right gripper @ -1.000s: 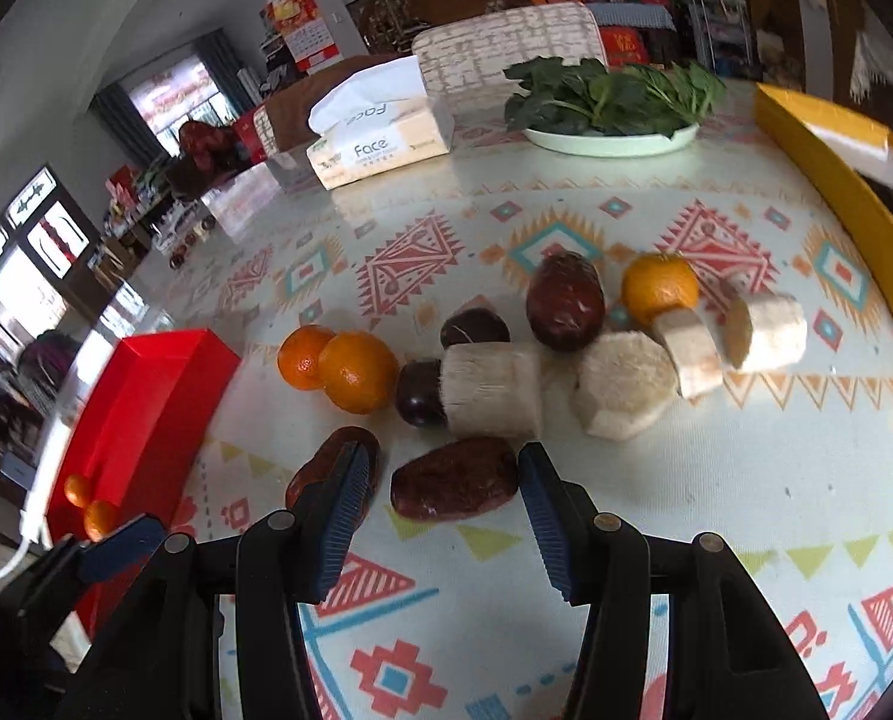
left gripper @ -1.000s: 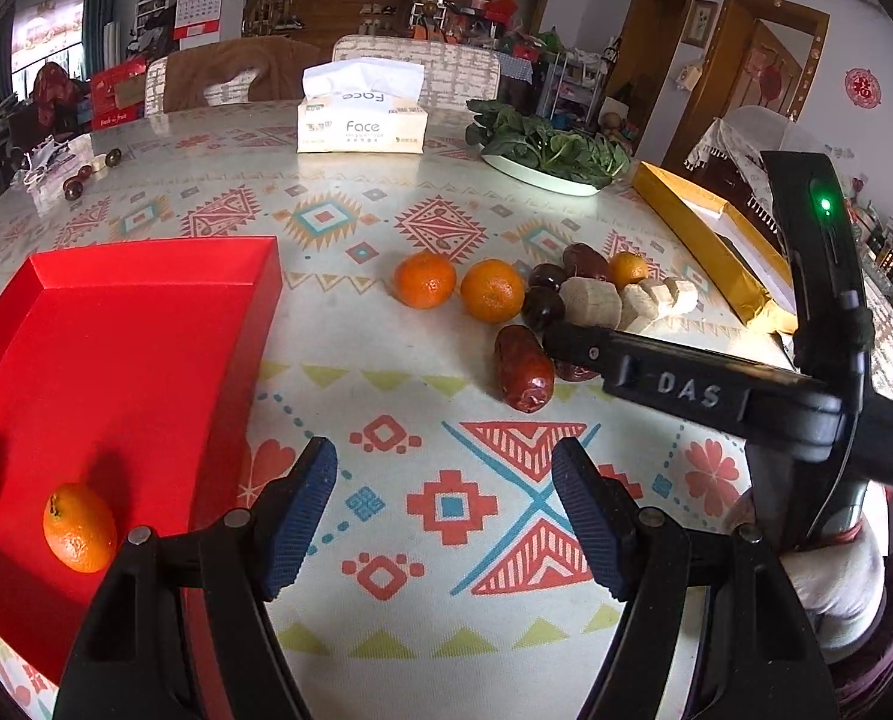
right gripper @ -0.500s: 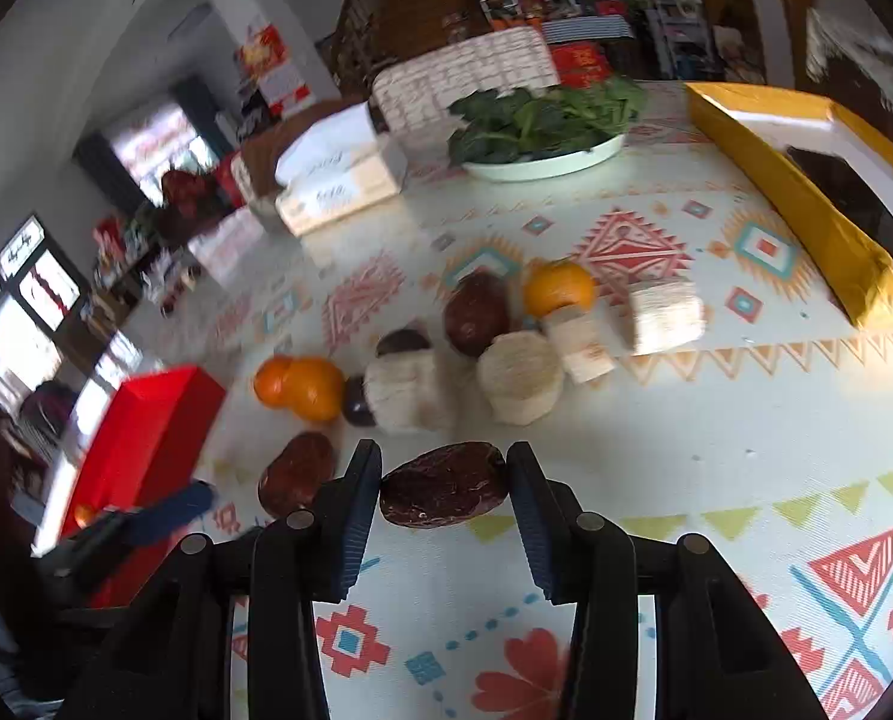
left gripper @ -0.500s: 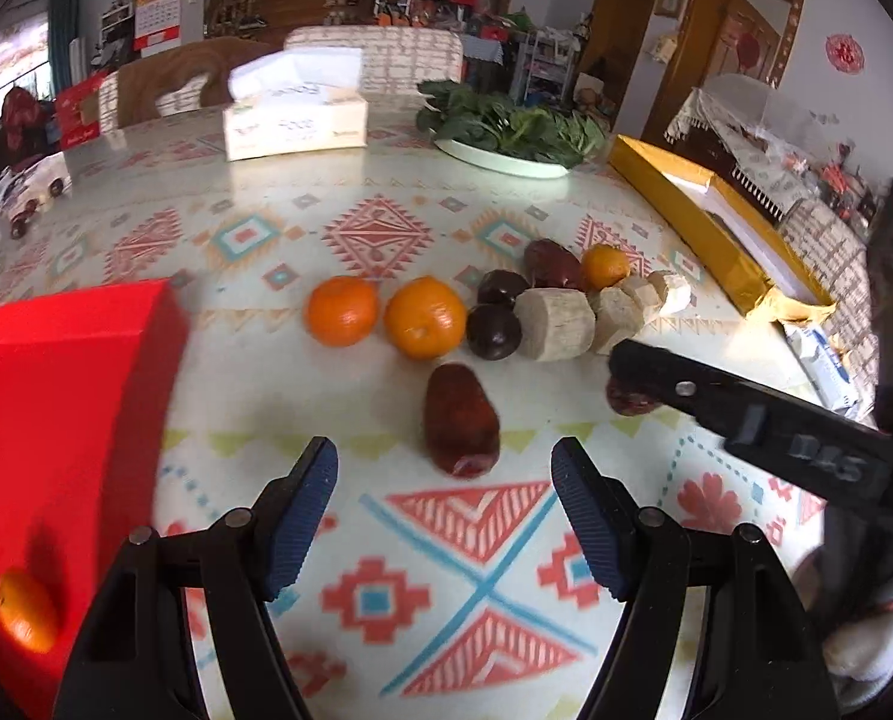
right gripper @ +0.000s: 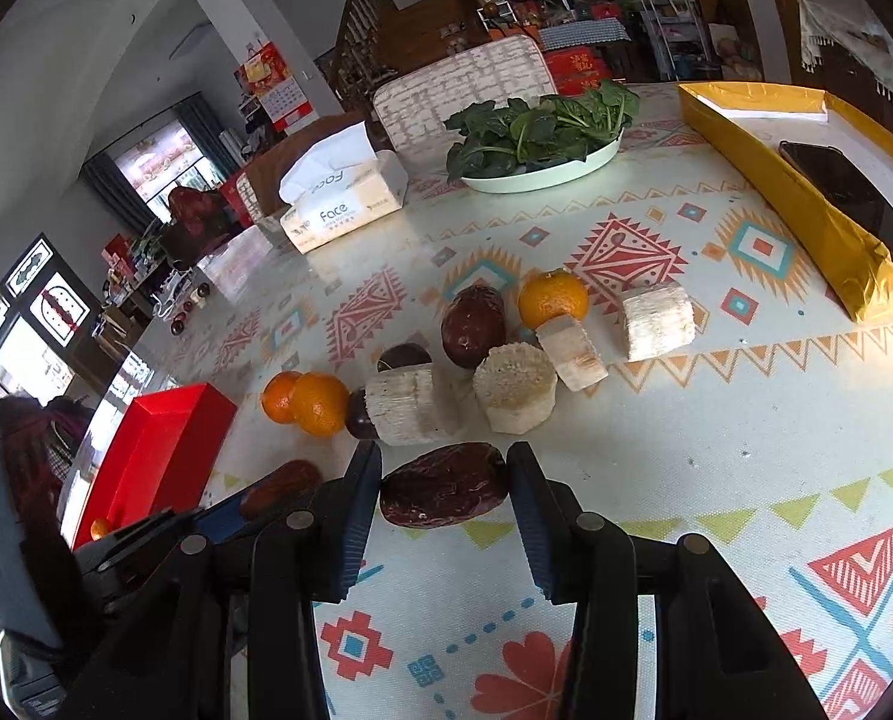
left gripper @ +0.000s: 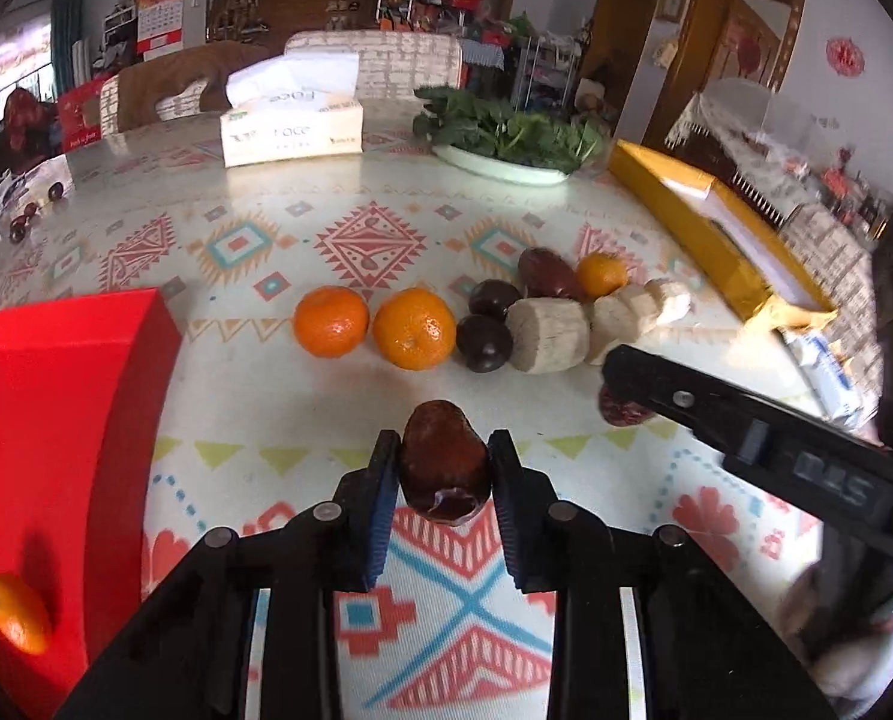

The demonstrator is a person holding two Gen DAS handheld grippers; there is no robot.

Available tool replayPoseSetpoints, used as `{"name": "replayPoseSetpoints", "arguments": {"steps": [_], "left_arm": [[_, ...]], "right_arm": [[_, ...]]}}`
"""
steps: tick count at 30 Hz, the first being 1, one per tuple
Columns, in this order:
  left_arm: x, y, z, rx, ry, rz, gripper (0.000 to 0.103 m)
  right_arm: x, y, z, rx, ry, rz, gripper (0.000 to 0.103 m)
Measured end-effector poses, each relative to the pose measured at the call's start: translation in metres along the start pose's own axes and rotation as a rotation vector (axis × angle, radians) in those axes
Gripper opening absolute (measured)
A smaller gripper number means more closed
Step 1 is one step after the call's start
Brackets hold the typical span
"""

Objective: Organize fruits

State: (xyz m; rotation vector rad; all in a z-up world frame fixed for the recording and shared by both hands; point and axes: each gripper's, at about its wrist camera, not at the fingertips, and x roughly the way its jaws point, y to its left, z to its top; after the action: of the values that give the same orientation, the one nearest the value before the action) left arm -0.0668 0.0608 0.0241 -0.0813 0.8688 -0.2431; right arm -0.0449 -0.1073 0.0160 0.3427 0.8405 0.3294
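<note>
We have both grippers loaded: the left gripper [left gripper: 443,468] is clamped narrow on a reddish date [left gripper: 443,462], the right gripper [right gripper: 444,483] pinches a darker date [right gripper: 443,492] — each low over the table's [left gripper: 326,390] near side. One orange [left gripper: 17,612] already lies in the red tray [left gripper: 56,420] at the left edge. Left to sort, in our judgement: two oranges [left gripper: 374,327], dark round fruits [left gripper: 485,342], pale cut pieces [left gripper: 545,336] and more, clustered mid-table.
</note>
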Motion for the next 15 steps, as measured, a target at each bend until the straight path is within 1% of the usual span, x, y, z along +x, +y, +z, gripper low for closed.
{"name": "replayPoseSetpoints", "arguments": {"steps": [1,2,3,4,8,11,13,15], "left_arm": [[-0.006,0.001,-0.001,-0.006,-0.012,-0.006,0.029],[-0.012,0.001,-0.003,-0.013,-0.024,-0.013,0.029],[-0.021,0.002,-0.004,-0.020,-0.037,-0.022,0.029],[-0.028,0.003,-0.006,-0.024,-0.049,-0.028,0.029],[-0.051,0.008,-0.011,-0.021,-0.085,-0.023,0.029],[-0.057,0.016,-0.016,-0.040,-0.088,-0.024,0.029],[-0.061,0.021,-0.021,-0.062,-0.094,-0.032,0.029],[-0.066,0.025,-0.026,-0.077,-0.102,-0.039,0.029]], "right_arm": [[-0.001,0.000,0.000,0.000,-0.004,0.000,0.047],[-0.001,0.000,0.000,-0.001,-0.010,-0.001,0.043],[-0.002,0.002,0.000,-0.007,-0.017,-0.003,0.029],[-0.003,0.003,0.000,-0.011,-0.019,-0.001,0.026],[-0.005,0.004,-0.002,-0.019,-0.029,-0.009,0.026],[-0.008,0.005,-0.005,-0.033,-0.022,0.011,0.027],[-0.009,0.007,-0.009,-0.039,-0.006,0.006,0.034],[-0.008,0.007,-0.013,-0.024,0.012,0.012,0.056]]}}
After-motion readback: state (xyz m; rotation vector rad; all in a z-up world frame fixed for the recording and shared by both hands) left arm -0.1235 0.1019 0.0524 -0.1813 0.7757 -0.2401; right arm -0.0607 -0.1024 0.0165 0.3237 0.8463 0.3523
